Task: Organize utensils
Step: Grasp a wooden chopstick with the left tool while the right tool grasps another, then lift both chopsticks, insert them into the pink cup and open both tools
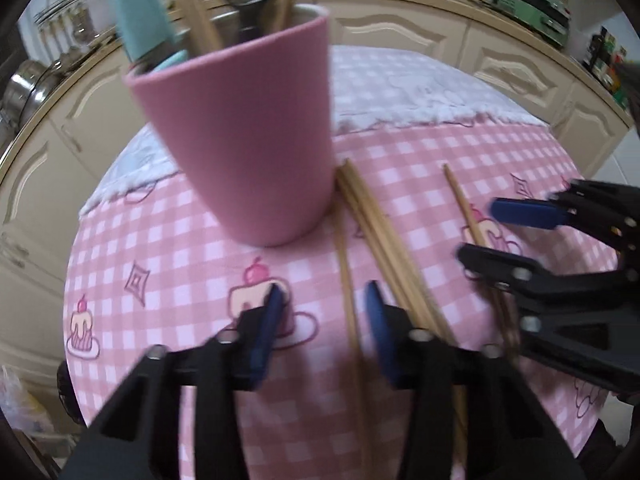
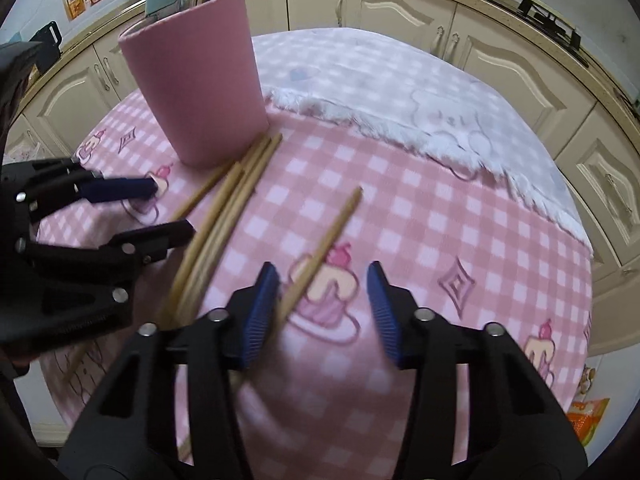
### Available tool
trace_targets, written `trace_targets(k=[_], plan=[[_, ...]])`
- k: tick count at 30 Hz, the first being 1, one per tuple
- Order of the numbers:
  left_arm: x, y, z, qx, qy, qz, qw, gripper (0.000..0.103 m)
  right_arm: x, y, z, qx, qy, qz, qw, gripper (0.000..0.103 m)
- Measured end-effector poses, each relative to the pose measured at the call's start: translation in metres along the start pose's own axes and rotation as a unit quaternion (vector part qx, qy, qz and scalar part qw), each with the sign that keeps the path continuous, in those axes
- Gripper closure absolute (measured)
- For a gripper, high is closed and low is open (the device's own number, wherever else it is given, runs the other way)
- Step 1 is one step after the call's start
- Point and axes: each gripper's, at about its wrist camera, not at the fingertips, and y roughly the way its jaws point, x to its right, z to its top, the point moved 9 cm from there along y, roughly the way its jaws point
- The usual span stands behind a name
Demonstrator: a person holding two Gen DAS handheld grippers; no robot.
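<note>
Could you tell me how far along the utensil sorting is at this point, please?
Partly done: the pink cup already holds several chopsticks and other utensils. In hand: the left gripper and right gripper each straddle a chopstick, neither lifted. Left: the loose chopsticks on the tablecloth.

**Chopsticks on the checked cloth beside the pink cup**

A pink cup [image 1: 244,136] stands at upper centre on the pink checked tablecloth [image 1: 168,248], holding a teal handle [image 1: 136,12], wooden sticks and a metal utensil. A bundle of wooden chopsticks [image 1: 380,236] lies just right of its base. One single chopstick [image 1: 350,312] runs between the left gripper [image 1: 324,332] fingers at the bottom, untouched by the pads. The right gripper [image 1: 500,232] enters from the right edge over another chopstick [image 1: 460,196].
</note>
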Motion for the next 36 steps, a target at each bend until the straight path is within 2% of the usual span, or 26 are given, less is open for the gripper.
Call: trace_targets(k=[1, 2, 3, 4, 7, 9, 13, 16, 20, 26, 29, 32, 36], plan=[[0.003, 0.000, 0.000, -0.001, 0.005, -0.003, 1.0000, 0.082, -0.003, 0.000, 0.001, 0.002, -0.006, 0.003, 1.000, 0.065], [0.005, -0.001, 0.000, -0.003, 0.012, -0.003, 0.9999, 0.097, -0.008, -0.001, 0.000, 0.004, -0.014, 0.011, 1.000, 0.072], [0.008, -0.002, -0.001, -0.005, 0.017, -0.004, 0.9998, 0.098, -0.013, -0.001, -0.001, 0.004, -0.022, 0.026, 0.999, 0.080], [0.010, -0.003, -0.004, -0.005, 0.023, -0.002, 0.9997, 0.098, -0.021, -0.003, -0.003, 0.004, -0.037, 0.046, 0.998, 0.081], [0.011, -0.008, -0.011, -0.005, 0.019, -0.005, 0.9998, 0.097, -0.020, -0.006, -0.007, 0.001, -0.044, 0.049, 0.998, 0.084], [0.007, -0.007, -0.012, -0.001, 0.008, -0.004, 1.0000, 0.096, -0.015, -0.003, -0.003, 0.000, -0.027, 0.040, 0.999, 0.086], [0.007, -0.006, -0.007, 0.000, 0.016, -0.003, 0.9999, 0.098, -0.024, 0.000, 0.002, 0.007, -0.041, 0.020, 0.999, 0.089], [0.007, -0.006, -0.006, 0.002, 0.018, -0.005, 0.9998, 0.098, -0.022, -0.005, 0.000, 0.011, -0.020, 0.057, 0.998, 0.097], [0.002, -0.014, -0.008, 0.021, -0.008, -0.011, 0.9997, 0.098, -0.012, -0.022, -0.001, 0.040, 0.019, 0.113, 0.993, 0.097], [-0.007, -0.052, -0.005, 0.096, -0.064, -0.020, 0.9930, 0.098, -0.003, -0.057, 0.009, 0.097, 0.048, 0.175, 0.979, 0.097], [-0.013, -0.077, -0.001, 0.148, -0.088, -0.024, 0.9848, 0.098, -0.001, -0.079, 0.015, 0.136, 0.052, 0.195, 0.970, 0.097], [-0.018, -0.104, 0.006, 0.205, -0.103, -0.024, 0.9729, 0.098, -0.001, -0.099, 0.020, 0.174, 0.051, 0.205, 0.962, 0.097], [-0.027, -0.130, 0.012, 0.259, -0.121, -0.021, 0.9581, 0.098, -0.003, -0.117, 0.026, 0.213, 0.051, 0.216, 0.951, 0.097]])
